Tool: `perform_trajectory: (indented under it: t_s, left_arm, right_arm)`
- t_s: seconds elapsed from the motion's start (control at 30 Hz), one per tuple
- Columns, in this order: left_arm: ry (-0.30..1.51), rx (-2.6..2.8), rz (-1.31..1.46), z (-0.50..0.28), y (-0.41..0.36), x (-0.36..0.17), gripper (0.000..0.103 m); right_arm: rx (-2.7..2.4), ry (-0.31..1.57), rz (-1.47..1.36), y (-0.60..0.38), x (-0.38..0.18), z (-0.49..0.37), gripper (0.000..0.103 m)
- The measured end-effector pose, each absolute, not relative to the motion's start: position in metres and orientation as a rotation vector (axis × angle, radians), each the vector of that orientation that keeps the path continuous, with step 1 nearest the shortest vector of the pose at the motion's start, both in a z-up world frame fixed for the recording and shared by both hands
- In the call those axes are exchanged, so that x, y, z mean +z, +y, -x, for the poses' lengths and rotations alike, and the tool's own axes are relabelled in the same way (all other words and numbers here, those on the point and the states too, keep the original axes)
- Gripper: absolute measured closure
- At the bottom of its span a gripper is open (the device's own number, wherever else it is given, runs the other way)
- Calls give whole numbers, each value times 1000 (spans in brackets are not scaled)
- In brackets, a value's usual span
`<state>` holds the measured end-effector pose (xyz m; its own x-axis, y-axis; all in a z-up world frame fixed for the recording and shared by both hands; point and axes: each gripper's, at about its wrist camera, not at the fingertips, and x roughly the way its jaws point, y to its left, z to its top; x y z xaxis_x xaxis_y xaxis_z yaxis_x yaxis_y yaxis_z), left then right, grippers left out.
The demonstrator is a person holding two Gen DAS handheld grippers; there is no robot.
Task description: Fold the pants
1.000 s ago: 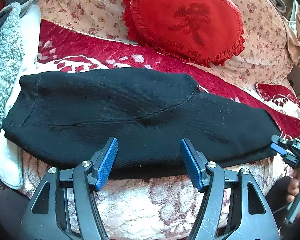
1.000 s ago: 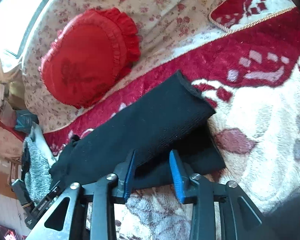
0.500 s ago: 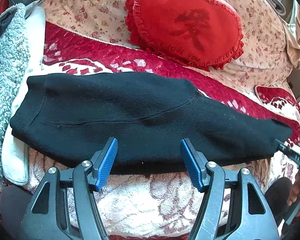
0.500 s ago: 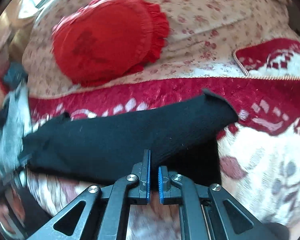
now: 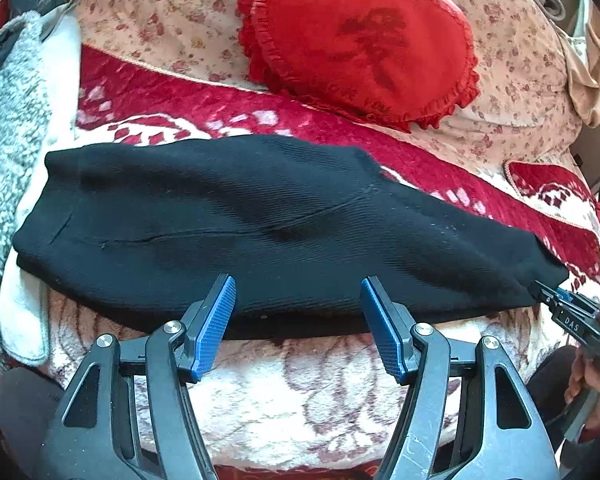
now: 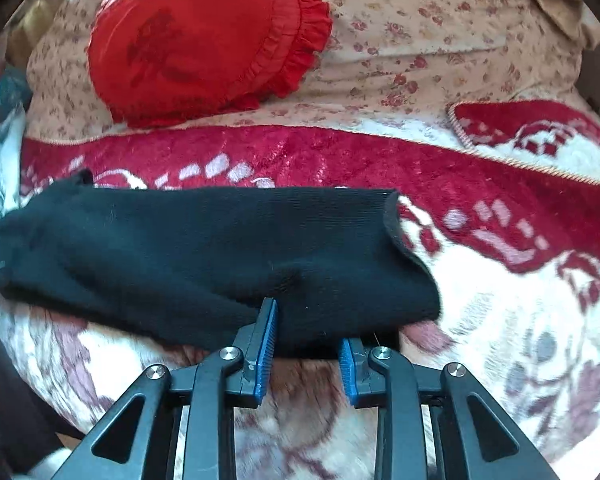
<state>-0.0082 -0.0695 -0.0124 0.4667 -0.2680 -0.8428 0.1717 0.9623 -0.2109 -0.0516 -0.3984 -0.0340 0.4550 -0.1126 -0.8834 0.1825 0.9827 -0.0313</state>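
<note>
Black knit pants (image 5: 260, 224) lie folded lengthwise across the red and cream blanket, waistband to the left, cuffs to the right. My left gripper (image 5: 296, 320) is open and empty at the pants' near edge, around the middle. In the right wrist view the cuff end of the pants (image 6: 220, 256) lies in front of my right gripper (image 6: 306, 340), which is open with its fingers at the near hem; the right finger's tip is under the cloth. The right gripper also shows in the left wrist view (image 5: 572, 312) at the cuff end.
A red heart-shaped cushion (image 5: 360, 40) rests on the floral cover behind the pants. A grey fleece and a white towel (image 5: 8, 152) lie at the left. A folded blanket corner (image 6: 540, 140) sits at the far right. A hand (image 5: 592, 376) holds the right gripper.
My right gripper was shut half a second ago and has now opened at the cuff hem. The pants have straightened out. My left gripper has stayed open and drawn back slightly.
</note>
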Motion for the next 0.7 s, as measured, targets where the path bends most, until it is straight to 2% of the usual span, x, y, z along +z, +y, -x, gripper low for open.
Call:
perform_trajectory:
  t_s: [0.27, 0.47, 0.7]
  left_arm:
    - [1020, -356, 41, 10, -109, -2, 38]
    - [1038, -396, -15, 9, -143, -15, 38]
    - [1079, -383, -51, 2, -165, -32, 38]
  right_arm:
    - [-306, 1078, 29, -412, -14, 65, 78]
    - [-330, 981, -80, -437, 14, 68, 78]
    - [-195, 1003, -136, -428, -17, 21, 78]
